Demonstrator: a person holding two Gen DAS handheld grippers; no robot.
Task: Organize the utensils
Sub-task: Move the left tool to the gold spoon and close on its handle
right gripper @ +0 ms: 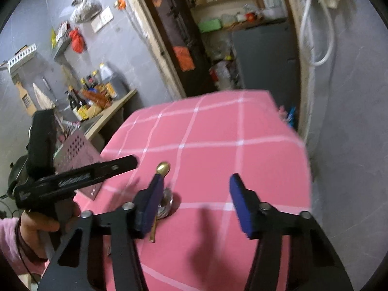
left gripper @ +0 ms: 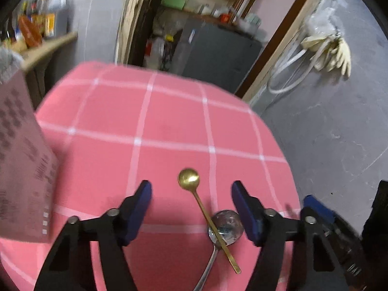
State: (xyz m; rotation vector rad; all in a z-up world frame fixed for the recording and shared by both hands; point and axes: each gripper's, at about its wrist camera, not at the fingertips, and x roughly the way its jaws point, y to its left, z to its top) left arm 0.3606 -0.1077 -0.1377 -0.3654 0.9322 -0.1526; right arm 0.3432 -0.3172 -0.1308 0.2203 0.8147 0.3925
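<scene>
A small gold spoon [left gripper: 194,189] lies on the pink checked tablecloth [left gripper: 169,126], its handle crossing over the bowl of a larger silver spoon [left gripper: 226,226]. My left gripper [left gripper: 191,189] is open and empty, hovering just above both spoons, which lie between its fingers. In the right wrist view the gold spoon [right gripper: 163,168] and silver spoon [right gripper: 166,202] sit partly hidden behind my right gripper's left finger. My right gripper [right gripper: 196,181] is open and empty above the cloth, to the right of the spoons. The left gripper's body [right gripper: 72,177] shows at the left there.
A pink perforated utensil holder [left gripper: 21,160] stands at the table's left edge; it also shows in the right wrist view [right gripper: 77,150]. A counter with bottles [right gripper: 97,97] is behind, left. A doorway with shelves and a grey cabinet [left gripper: 218,53] lies beyond the table.
</scene>
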